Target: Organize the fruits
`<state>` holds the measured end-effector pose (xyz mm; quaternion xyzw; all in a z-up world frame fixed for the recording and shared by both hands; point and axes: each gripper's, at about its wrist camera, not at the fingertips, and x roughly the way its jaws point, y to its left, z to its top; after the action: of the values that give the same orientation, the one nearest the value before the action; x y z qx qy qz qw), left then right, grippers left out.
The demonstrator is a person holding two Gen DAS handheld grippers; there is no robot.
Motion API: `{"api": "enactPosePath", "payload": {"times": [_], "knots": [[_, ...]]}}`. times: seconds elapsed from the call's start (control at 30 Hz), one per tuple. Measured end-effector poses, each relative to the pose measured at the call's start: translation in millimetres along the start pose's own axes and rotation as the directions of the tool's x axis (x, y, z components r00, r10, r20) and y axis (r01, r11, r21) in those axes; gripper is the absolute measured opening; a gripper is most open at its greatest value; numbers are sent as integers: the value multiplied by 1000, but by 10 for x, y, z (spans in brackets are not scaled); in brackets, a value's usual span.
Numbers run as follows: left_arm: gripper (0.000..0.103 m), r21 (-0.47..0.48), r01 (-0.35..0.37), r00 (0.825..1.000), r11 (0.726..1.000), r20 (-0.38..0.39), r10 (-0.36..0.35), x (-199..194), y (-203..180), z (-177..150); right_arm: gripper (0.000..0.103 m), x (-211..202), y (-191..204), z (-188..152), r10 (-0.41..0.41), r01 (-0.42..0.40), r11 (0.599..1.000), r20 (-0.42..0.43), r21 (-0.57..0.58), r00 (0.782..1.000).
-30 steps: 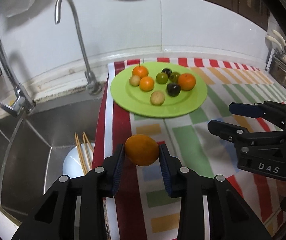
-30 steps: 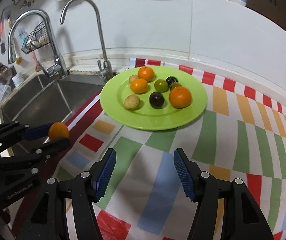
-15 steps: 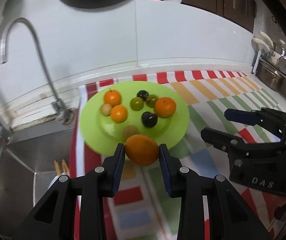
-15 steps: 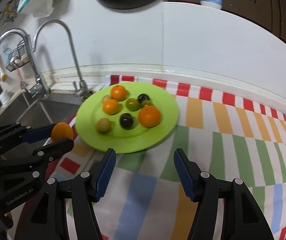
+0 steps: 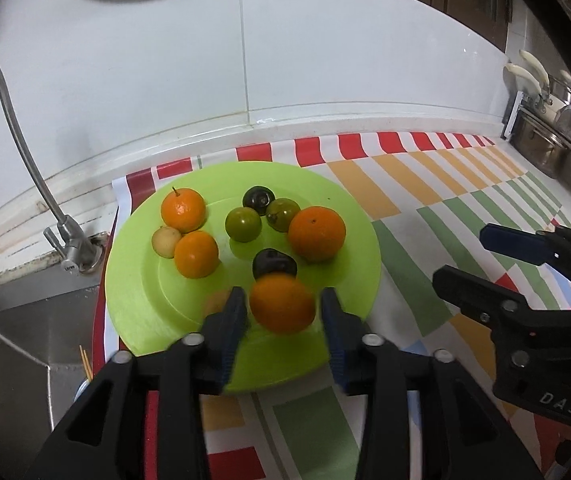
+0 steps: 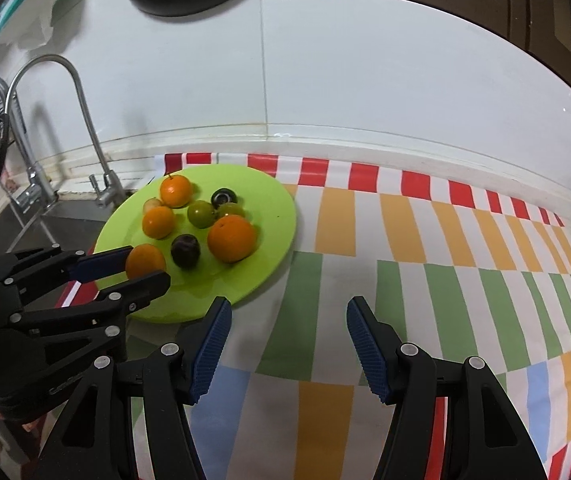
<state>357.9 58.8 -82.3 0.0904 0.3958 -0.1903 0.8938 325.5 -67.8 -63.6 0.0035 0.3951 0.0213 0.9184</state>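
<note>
Left wrist view: my left gripper (image 5: 283,310) holds a small round orange fruit (image 5: 282,303) low over the near side of the round lime-green plastic plate (image 5: 133,280), just in front of a dark plum (image 5: 274,263). I judge this the placing step; next comes spreading the fingers, gently (round fruit rolls). My right gripper (image 6: 287,346) waits wide apart, holding nothing, above the striped cloth (image 6: 405,248).

The left gripper (image 6: 141,266) holds an orange (image 6: 145,261) over the near-left edge of a green plate (image 6: 277,216) of fruit; the right gripper (image 6: 287,344) hangs spread above the striped cloth (image 6: 425,280).
</note>
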Motion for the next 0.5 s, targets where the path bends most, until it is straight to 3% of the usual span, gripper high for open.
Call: {"api": "enactPosePath", "payload": {"times": [0.5], "knots": [[66, -20, -91, 990, 996, 110, 93, -880, -120, -173, 61, -590, -62, -215, -20, 13, 997, 86, 82, 996]]}}
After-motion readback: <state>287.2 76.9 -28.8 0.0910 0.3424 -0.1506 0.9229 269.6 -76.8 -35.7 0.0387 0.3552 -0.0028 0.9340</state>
